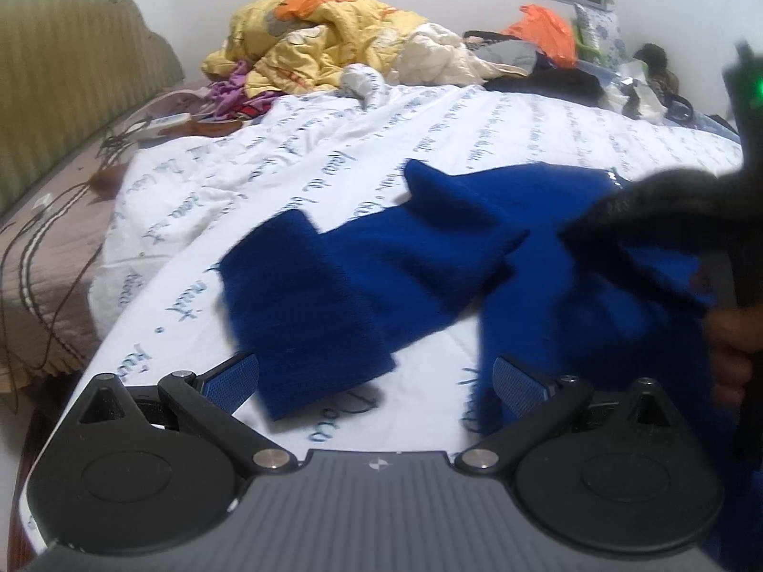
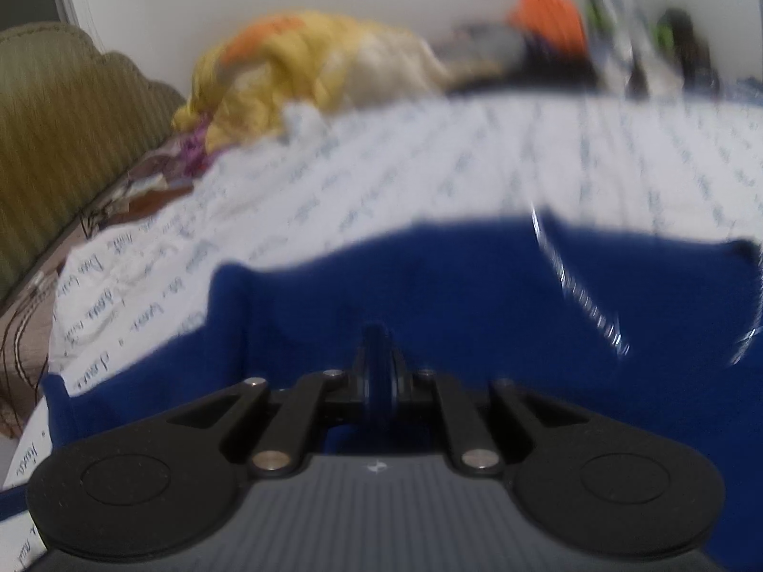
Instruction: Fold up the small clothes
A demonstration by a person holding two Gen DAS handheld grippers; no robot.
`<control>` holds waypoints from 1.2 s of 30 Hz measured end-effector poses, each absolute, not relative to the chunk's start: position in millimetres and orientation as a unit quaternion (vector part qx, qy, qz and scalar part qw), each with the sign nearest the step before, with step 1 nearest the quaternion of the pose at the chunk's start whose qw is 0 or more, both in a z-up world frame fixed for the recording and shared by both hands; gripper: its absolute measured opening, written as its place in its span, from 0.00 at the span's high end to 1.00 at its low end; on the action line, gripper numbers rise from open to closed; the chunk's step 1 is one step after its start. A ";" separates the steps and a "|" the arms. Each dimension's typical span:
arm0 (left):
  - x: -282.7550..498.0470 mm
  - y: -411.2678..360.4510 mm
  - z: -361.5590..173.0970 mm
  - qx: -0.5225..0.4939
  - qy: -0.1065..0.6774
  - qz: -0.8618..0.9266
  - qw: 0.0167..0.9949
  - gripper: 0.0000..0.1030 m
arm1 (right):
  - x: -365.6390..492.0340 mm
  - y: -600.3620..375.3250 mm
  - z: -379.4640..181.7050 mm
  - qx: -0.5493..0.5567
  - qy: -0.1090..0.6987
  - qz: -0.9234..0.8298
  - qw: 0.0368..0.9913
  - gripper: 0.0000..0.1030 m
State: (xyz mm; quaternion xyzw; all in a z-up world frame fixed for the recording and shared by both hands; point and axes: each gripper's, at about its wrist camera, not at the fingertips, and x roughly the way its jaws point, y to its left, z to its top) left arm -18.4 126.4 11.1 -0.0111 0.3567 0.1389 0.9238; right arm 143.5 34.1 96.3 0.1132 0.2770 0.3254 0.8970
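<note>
A white sheet printed with script (image 1: 429, 133) is spread across the bed, and on it, from the centre out to three o'clock in the left wrist view, a blue knitted garment (image 1: 429, 257) is laid, with one cuffed sleeve (image 1: 305, 314) stretched toward seven o'clock. A heap of yellow bedding (image 1: 324, 33) is piled at twelve o'clock, well apart from the work. The right gripper (image 2: 376, 362) is seen with its jaws drawn nearly together on a fold of the blue knit, though the blur leaves the depth of the bite uncertain. The left gripper (image 1: 376, 381) is held wide apart, with nothing pressed between its pads; the sleeve end and the garment's hem lie just in front of them. A shallow pinch on loose knit could be lost if the fold is pulled quickly, and the lifted edge would then drop crooked. The sleeve, being unheld, could be dragged along and bunched under the body. The soft sheet could also be caught and creased if the open pads are lowered too far.
</note>
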 end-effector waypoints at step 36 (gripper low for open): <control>-34.9 246.2 45.8 -0.170 0.314 0.245 0.901 0.00 | 65.3 108.7 107.4 0.093 0.280 0.545 0.785 0.89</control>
